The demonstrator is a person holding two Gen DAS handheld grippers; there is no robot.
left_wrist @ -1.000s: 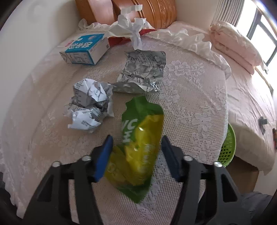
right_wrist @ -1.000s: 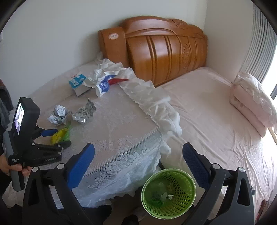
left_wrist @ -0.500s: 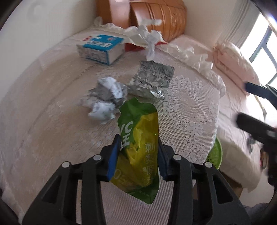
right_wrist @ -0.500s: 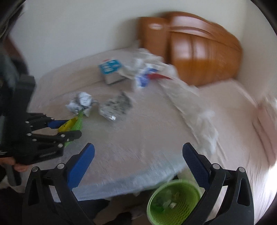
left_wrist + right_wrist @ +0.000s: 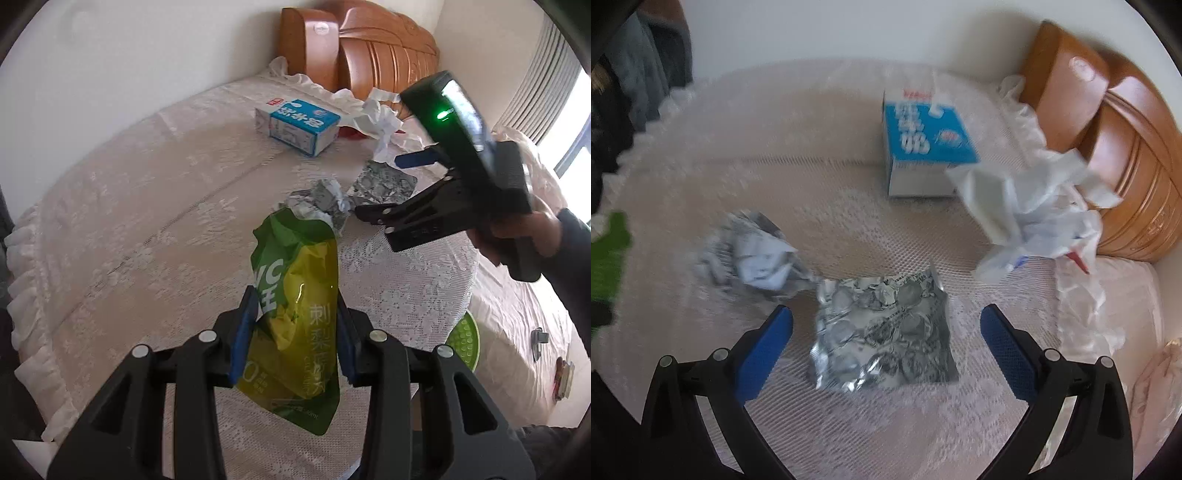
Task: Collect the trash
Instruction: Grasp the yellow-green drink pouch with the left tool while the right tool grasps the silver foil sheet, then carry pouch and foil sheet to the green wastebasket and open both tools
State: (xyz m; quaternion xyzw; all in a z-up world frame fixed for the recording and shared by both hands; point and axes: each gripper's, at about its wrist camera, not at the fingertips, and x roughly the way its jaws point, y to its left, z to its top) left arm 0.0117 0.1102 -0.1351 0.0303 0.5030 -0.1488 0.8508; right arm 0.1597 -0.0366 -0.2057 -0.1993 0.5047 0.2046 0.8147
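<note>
My left gripper (image 5: 293,332) is shut on a green and yellow snack pouch (image 5: 295,314) and holds it above the lace-covered table (image 5: 147,221). My right gripper (image 5: 886,336) is open, its blue pads on either side of a crumpled silver foil wrapper (image 5: 882,332) that lies on the table; it also shows in the left wrist view (image 5: 391,188). A crumpled paper ball (image 5: 750,258) lies left of the foil. A blue and white carton (image 5: 919,144) lies further back. A crumpled white plastic bag (image 5: 1027,214) lies at the right.
A green mesh bin (image 5: 463,339) stands on the floor past the table's right edge. A wooden headboard (image 5: 1108,147) and a pink bed (image 5: 517,314) are behind and to the right. A white wall runs along the back.
My left gripper closed on the green pouch and lifted it off the table. My right gripper swung left from over the bin and came down over the foil wrapper.
</note>
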